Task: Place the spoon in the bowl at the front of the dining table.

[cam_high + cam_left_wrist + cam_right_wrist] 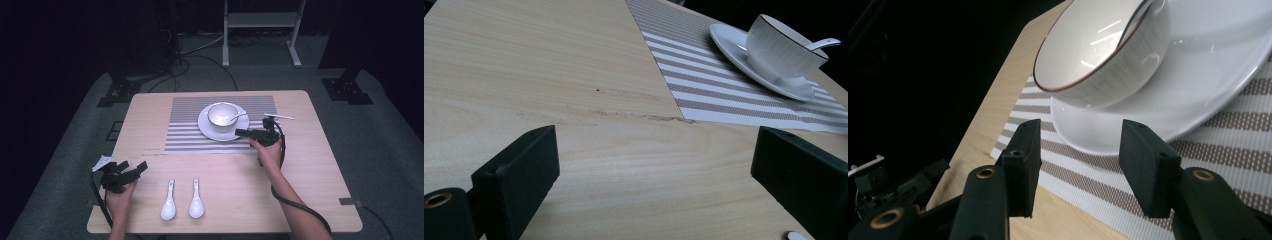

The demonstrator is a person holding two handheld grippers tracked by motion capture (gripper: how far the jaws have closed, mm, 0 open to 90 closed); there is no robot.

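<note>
Up toward the far edge of the wooden table, a striped placemat carries a white saucer, and a white bowl with a thin dark rim stands on that saucer. A white spoon sits in the bowl, its handle leaning out over the rim on the right side; apart from the spoon the bowl's glossy inside looks bare as far as can be seen.

The right gripper is held by the person's right hand at the near right edge of the saucer, pointing left. In the right gripper view its jaws stand apart with nothing between them, and the saucer's rim lies just beyond their tips, above the placemat.

The left gripper is held by the left hand near the table's left edge, toward the near left corner. Its jaws are spread wide and grasp nothing; the left gripper view shows bare wood between them.

Two more white spoons lie side by side near the table's near edge, left spoon and right spoon, bowls toward the person, handles pointing away. They are close together, well apart from the saucer.
</note>
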